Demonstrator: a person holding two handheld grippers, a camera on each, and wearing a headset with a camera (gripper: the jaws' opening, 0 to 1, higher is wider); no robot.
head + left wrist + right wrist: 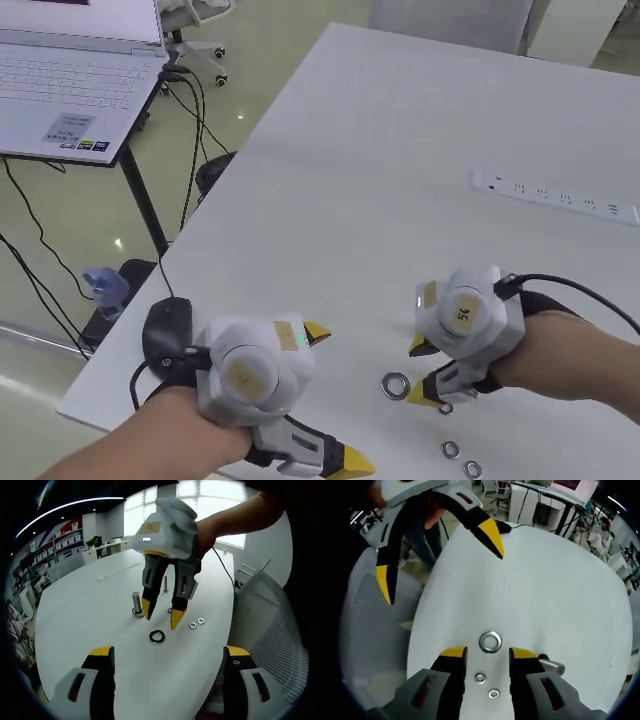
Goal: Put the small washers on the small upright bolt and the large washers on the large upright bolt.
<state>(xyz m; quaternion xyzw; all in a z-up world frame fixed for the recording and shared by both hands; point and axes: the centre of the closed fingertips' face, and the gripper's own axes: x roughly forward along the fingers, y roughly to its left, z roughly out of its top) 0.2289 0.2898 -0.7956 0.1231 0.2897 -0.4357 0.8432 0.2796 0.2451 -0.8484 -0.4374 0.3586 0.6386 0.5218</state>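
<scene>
- Spot three small washers flat on the worktop, closest to the body, loose and untouched.
- Find the left gripper alongside, spread wide with nothing held. Keep it parked clear of the work.
- See the large washer flat on the worktop, just ahead of the right gripper and in line with its gap. Released and empty, not yet touching the ring.
- Judge the step in hand as picking up that ring. Drop the tips right down to the worktop, straddle the outer rim, close slowly. Thin and smooth, so likely to skate or flip if pinched high or off-centre.
- Look just past for the large bolt, upright and just beside the right gripper. Find the small bolt, thinner, upright a little further back.
- Carry the ring level, centre the hole over the thick shank, and let go only once it is over the thread. Avoid knocking either bolt.
- Ignore the power strip and laptop at the far side.
</scene>
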